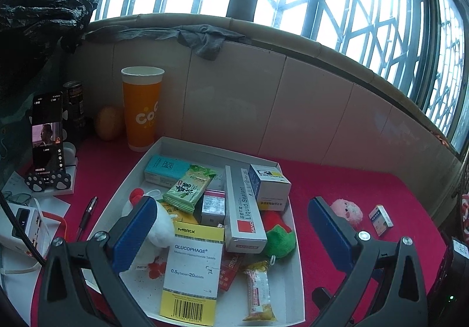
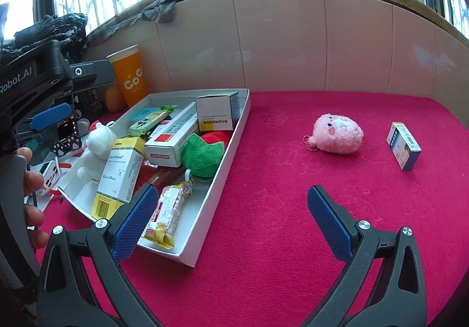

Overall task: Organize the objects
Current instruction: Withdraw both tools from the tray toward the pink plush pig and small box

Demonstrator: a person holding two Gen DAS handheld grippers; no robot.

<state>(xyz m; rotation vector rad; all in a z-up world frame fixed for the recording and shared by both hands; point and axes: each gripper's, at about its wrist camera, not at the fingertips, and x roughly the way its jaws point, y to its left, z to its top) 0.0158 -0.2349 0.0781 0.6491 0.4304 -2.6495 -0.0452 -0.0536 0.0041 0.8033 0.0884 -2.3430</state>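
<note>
White tray (image 2: 222,164) brimming with boxes; pink plush (image 2: 338,133) lying outside at 1 o'clock.
Left gripper (image 1: 231,227) and right gripper (image 2: 231,218) are both gaping wide, gripping nothing.

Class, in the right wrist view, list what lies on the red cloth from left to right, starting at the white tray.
White tray → pink plush toy → small blue and white box.

Left gripper (image 1: 231,227) fingers spread wide and empty, right gripper (image 2: 231,220) likewise, hand (image 2: 30,180) gripping left handle.
</note>
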